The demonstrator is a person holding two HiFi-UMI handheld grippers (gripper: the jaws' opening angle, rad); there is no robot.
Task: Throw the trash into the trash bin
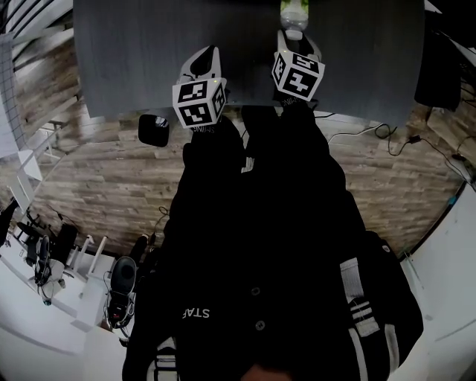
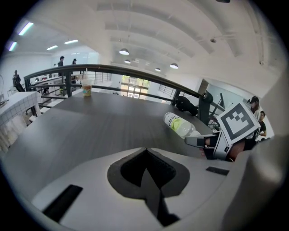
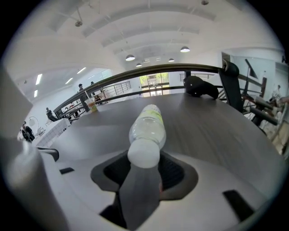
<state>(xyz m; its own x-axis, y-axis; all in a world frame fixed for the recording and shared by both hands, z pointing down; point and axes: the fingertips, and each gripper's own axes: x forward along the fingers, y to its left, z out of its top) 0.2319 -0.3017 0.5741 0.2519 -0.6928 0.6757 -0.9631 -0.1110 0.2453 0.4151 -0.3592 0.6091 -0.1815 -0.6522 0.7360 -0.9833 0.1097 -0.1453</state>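
The plastic bottle [image 1: 294, 16], the piece of trash, shows at the top centre of the head view on the dark table [image 1: 149, 52], its cap end towards the person. The right gripper [image 1: 296, 39] reaches over the table edge to it, its marker cube just below in the frame. The left gripper [image 1: 204, 59] sits beside it at the left, tips on bare table and apart from the bottle. Both arms stretch forward from the dark sleeves and slope downward. A small dark box [image 1: 152, 128] sits on the wooden floor under the table's near edge; whether it is the bin cannot be told.

In the left gripper view its own jaws [image 2: 145, 155] meet at a point with nothing between them: closed and empty, likely kept aside as the spare hand. At the right of this frame the bottle [image 2: 179, 124] lies slanted, cap end at the tip of the right gripper [image 2: 198, 140]. A cup [image 2: 86, 87] stands at the far edge, upper left.

In the right gripper view the bottle [image 3: 146, 128] runs straight out along the jaws [image 3: 144, 168], white cap nearest the camera and lodged between them. The jaws stand wide but clamp its cap end, a hold that probably suits carrying it lengthwise to the bin. The cup [image 3: 92, 105] shows at the far left.
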